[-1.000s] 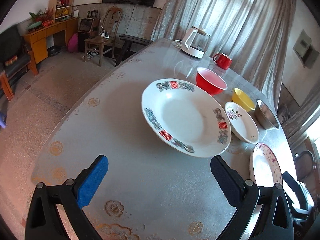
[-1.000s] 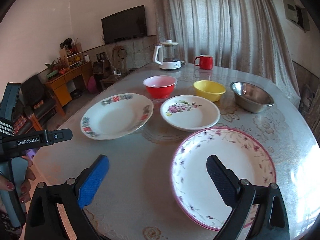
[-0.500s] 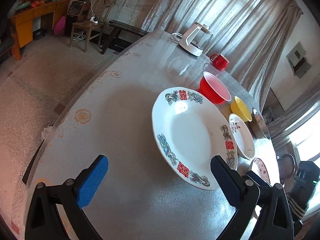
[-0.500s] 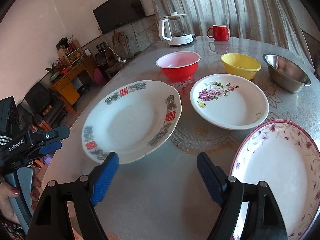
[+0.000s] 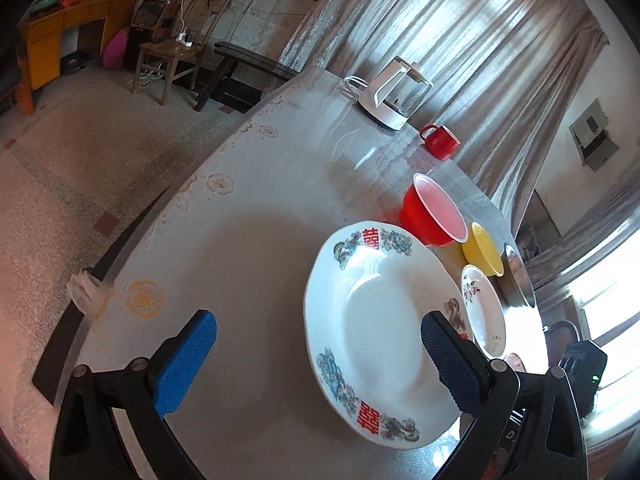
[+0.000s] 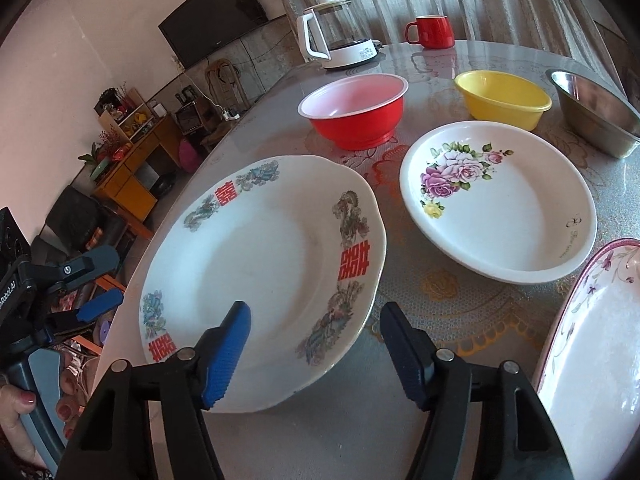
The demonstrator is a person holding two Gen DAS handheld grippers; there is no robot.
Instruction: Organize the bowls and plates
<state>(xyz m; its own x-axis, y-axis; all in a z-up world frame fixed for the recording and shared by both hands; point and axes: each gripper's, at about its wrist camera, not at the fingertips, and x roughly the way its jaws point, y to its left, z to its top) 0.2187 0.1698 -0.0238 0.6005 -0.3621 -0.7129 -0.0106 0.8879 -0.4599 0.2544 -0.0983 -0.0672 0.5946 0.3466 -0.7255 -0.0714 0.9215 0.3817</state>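
— Where's the big plate [image 6: 260, 256]?

— Flat on the table [image 5: 260, 208], just in front of the red bowl [image 6: 354, 114], beside the rose plate [image 6: 500, 204].

— And the right gripper [image 6: 314, 346]?

— Its jaws are closing around the plate's near rim; the blue pad is above the plate, the dark one just off the edge. Nothing is pinched.

— The left gripper [image 5: 320, 356]?

— Wide apart and empty, its dark finger [image 5: 452, 360] over the plate's far side.

— The other bowls?

— Yellow bowl [image 6: 504, 98] and steel bowl [image 6: 596, 116] sit behind the rose plate.
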